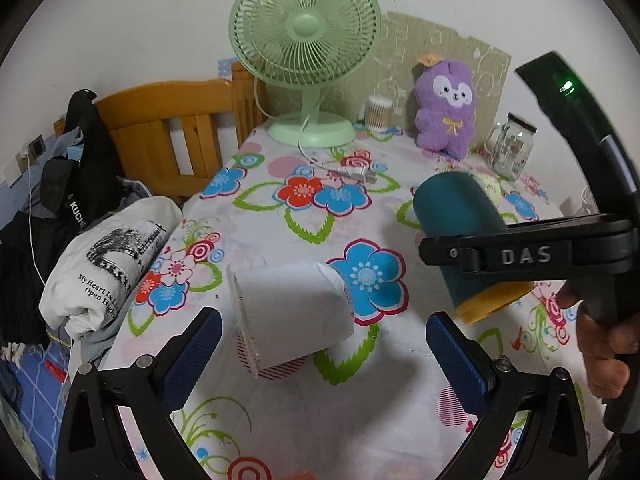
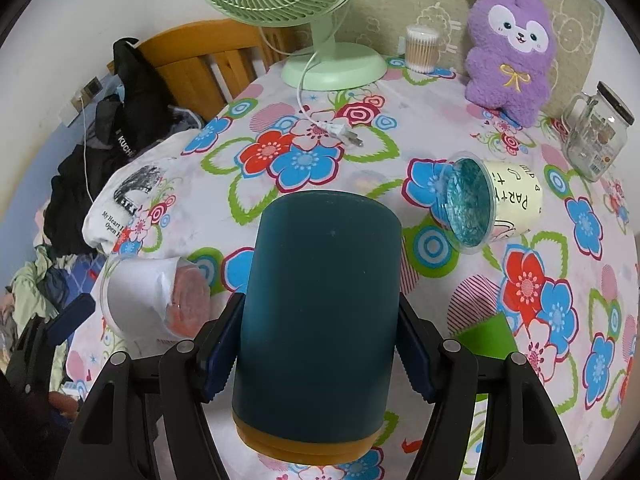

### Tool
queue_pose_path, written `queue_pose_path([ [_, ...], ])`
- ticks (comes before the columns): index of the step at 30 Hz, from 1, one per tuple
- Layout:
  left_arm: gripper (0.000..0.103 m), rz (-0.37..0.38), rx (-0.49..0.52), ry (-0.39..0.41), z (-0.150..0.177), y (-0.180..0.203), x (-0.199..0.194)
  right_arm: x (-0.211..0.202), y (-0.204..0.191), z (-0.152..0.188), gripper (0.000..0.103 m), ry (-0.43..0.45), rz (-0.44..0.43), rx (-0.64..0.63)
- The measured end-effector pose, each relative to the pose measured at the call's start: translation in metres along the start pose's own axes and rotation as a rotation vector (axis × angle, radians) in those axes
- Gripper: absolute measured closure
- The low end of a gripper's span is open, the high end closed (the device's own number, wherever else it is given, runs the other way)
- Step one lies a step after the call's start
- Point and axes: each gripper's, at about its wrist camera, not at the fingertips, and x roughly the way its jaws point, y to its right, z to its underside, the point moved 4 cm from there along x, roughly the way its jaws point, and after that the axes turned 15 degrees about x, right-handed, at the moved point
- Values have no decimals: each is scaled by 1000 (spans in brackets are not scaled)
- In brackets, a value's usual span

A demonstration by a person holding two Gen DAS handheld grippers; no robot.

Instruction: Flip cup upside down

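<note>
Clamping the teal cup (image 2: 320, 316) between both blue pads (image 2: 218, 354), right gripper (image 2: 316, 354) closed on the cup's flanks, orange rim band toward the camera and closed base pointing away toward the fan; interior out of sight, contents impossible to tell. Held above the flowered tablecloth (image 2: 532, 364), well clear of it in the left wrist view, where the same teal cup (image 1: 464, 236) hangs tilted behind the right gripper (image 1: 520, 256), base up and away, orange rim low. Spread wide with nothing between the fingers, left gripper (image 1: 324, 354) hovering just short of a white paper-wrapped cup (image 1: 292, 316) lying on its side, clear rim toward the camera, pinkish far end resting on the cloth. Seen from the right wrist view, the same white paper-wrapped cup (image 2: 154, 300) lying left of the teal cup, something pink and orange inside or behind its far end, too blurred to name. Farther right, a cream party cup (image 2: 494, 204) tipped on its side, clear lid facing the camera, teal crinkled lining or filling showing through. Beyond, near the wall: a clear tub of cotton swabs (image 2: 421, 49) standing full, a glass mug-jar (image 2: 596, 136) with a dark lid, tilted in the lens, apparently holding nothing, a purple plush toy (image 2: 510, 52), and a green desk fan (image 2: 320, 20) with its plug (image 2: 345, 133) loose on the cloth.
</note>
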Motion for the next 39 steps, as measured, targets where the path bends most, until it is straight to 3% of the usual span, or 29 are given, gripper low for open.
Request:
queue_pose_path([
  [12, 0, 16, 4, -36, 1, -2, 14, 13, -8, -2, 32, -28, -16, -7],
  [24, 0, 27, 33, -14, 3, 10, 1, -19, -3, 20, 32, 19, 1, -33],
  [31, 0, 73, 40, -2, 18, 27, -21, -44, 14, 55, 32, 32, 11, -55],
  [39, 0, 150, 60, -39, 56, 60, -44, -47, 38, 122, 33, -75, -9, -51],
])
